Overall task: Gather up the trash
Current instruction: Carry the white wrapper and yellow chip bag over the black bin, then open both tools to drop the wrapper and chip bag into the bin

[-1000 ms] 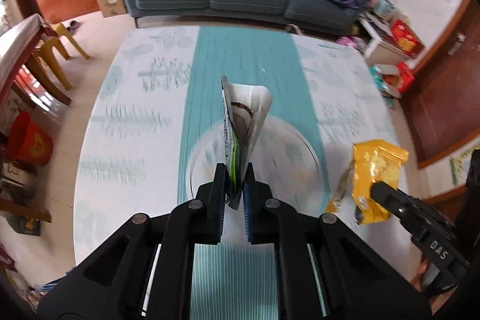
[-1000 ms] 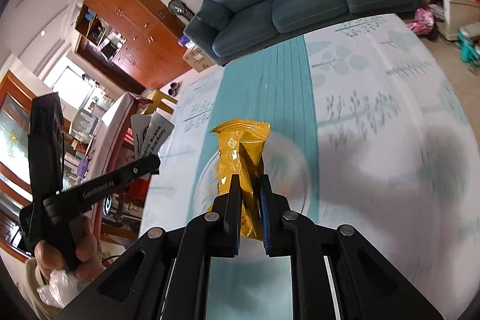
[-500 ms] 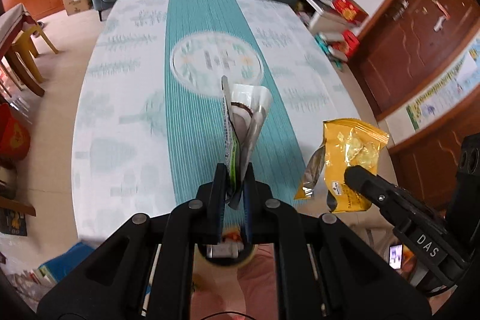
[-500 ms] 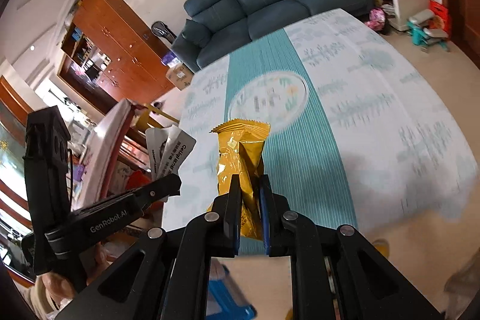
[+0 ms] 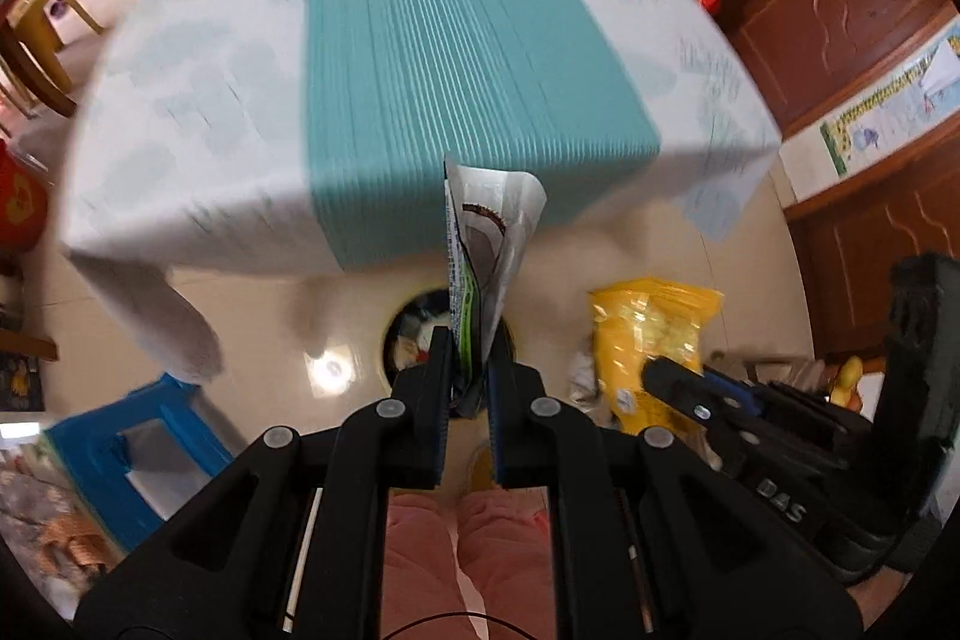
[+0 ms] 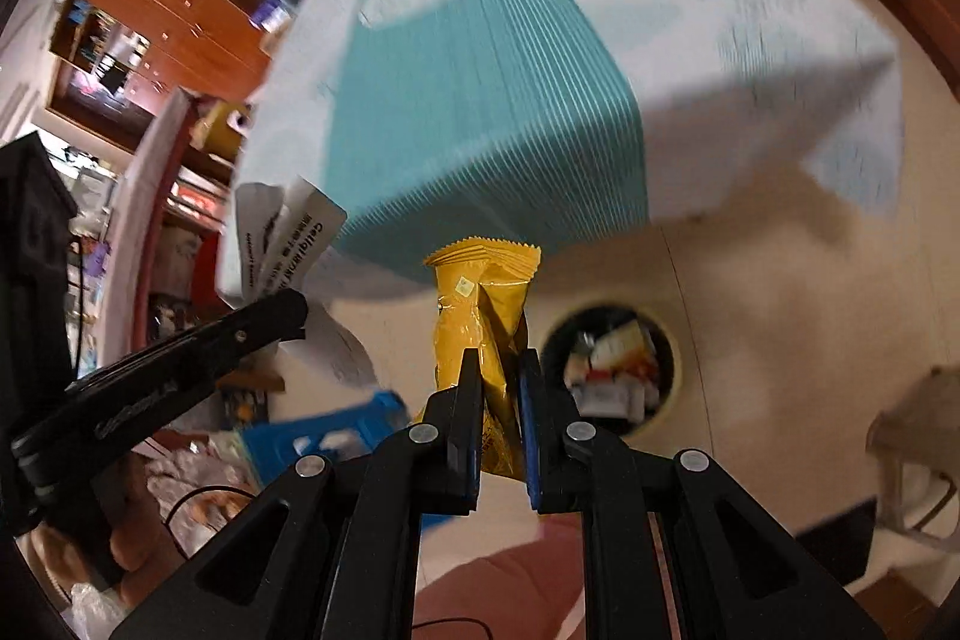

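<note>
Both tongs are pulling back off the desk (image 5: pixel 420 40): a second ago they were hanging over its round medallion, now its near edge is sliding away and floor is filling the view. The trash bin (image 6: pixel 612 370) is coming in below. The left tongs (image 5: pixel 468 358) are clamping the white wrapper (image 5: pixel 492 232) upright over the bin's mouth; the right tongs (image 6: pixel 499 370) are pinching the yellow wrapper (image 6: pixel 486 304), just left of the bin.
</note>
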`<state>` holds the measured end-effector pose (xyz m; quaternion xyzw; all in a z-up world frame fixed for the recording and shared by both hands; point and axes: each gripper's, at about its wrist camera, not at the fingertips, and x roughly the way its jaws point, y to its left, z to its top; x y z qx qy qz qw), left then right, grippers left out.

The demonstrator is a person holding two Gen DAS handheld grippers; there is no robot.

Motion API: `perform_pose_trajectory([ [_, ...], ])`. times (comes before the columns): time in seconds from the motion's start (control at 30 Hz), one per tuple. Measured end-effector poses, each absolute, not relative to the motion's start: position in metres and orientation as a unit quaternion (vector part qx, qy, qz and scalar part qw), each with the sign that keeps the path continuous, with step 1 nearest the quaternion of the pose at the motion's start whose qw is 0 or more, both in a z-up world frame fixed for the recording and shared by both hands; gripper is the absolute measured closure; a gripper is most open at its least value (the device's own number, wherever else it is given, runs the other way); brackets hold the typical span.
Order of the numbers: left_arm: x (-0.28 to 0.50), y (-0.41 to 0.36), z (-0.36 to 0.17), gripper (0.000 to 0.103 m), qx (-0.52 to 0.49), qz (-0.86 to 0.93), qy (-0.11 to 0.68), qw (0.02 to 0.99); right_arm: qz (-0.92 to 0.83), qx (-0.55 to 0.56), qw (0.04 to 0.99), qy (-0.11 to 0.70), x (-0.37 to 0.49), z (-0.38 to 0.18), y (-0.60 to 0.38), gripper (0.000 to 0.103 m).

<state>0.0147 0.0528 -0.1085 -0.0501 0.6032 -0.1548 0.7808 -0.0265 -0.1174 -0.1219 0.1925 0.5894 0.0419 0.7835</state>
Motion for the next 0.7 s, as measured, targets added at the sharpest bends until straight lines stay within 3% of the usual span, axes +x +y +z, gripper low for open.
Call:
perform_pose_trajectory([
  [0.53,-0.004,0.024,-0.383,0.091,-0.071,-0.121,0.652,0.745,0.040,0.161,0.735,0.658,-0.049,-0.395,-0.135,0.092],
  [0.57,-0.003,0.024,-0.392,0.089,-0.073,-0.118,0.654,0.743,0.041,0.163,0.732,0.661,-0.050,-0.414,-0.135,0.091],
  [0.63,0.000,0.025,-0.418,0.072,-0.077,-0.109,0.661,0.738,0.045,0.166,0.728,0.664,-0.048,-0.437,-0.134,0.089],
  [0.7,0.007,0.024,-0.433,0.062,-0.081,-0.102,0.663,0.737,0.046,0.170,0.726,0.665,-0.039,-0.457,-0.136,0.078],
])
